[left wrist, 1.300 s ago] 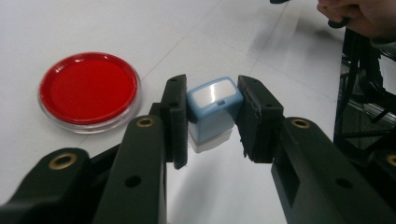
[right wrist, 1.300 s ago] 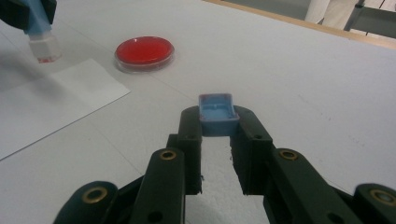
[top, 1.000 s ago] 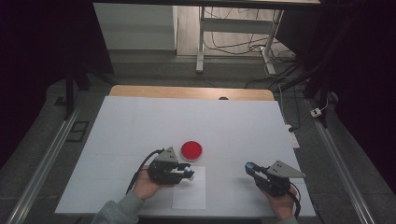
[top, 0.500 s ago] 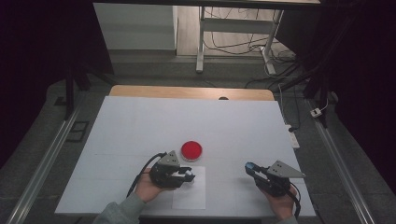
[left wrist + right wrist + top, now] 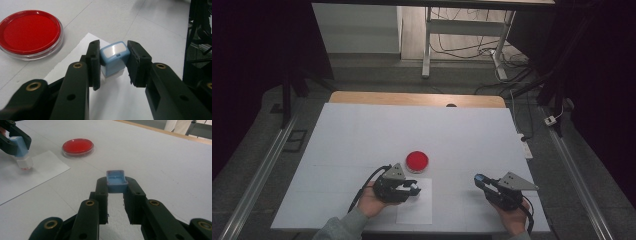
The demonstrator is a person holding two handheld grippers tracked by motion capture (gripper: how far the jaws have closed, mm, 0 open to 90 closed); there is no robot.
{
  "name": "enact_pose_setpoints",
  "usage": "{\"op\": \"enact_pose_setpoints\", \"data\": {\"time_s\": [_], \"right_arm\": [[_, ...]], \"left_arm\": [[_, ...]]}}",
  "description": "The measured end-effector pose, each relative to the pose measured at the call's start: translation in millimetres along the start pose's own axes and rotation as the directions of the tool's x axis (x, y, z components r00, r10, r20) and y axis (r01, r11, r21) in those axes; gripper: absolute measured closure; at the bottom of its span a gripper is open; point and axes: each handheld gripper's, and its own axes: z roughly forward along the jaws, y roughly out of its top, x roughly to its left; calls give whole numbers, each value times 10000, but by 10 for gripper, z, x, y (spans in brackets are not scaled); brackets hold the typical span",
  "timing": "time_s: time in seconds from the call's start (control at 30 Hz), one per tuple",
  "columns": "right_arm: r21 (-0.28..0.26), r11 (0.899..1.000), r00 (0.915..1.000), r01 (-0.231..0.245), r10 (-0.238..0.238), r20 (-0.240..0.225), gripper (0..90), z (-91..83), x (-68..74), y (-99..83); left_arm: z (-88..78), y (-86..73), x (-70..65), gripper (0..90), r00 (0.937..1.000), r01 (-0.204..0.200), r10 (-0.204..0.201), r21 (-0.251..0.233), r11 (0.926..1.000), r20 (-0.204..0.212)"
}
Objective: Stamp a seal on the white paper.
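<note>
Now L claw (image 5: 113, 63) clamps stamp (image 5: 113, 58), R claw (image 5: 115, 186) clamps cap (image 5: 115, 181)

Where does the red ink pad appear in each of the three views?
High view: red ink pad at table centre, just beyond the sheet of paper.
Left gripper view: ink pad at upper left.
Right gripper view: ink pad upper left of centre.
Shared landmark: the paper, next to the pad.

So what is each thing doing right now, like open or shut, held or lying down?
Stamp: uncapped, held in the left gripper, over the paper.
Stamp cap: off, held in the right gripper.
Ink pad: open, red showing, flat on the table.
Paper: lying flat.
</note>
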Motion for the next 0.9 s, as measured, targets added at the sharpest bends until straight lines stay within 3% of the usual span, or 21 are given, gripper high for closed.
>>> {"op": "enact_pose_setpoints", "data": {"time_s": [0.9], "right_arm": [[-20,10000,10000,24,-24,11,736,-4,-3,1]], "left_arm": [[58,-44,-20,655,9995,-198,200,117,9997,-250]]}}
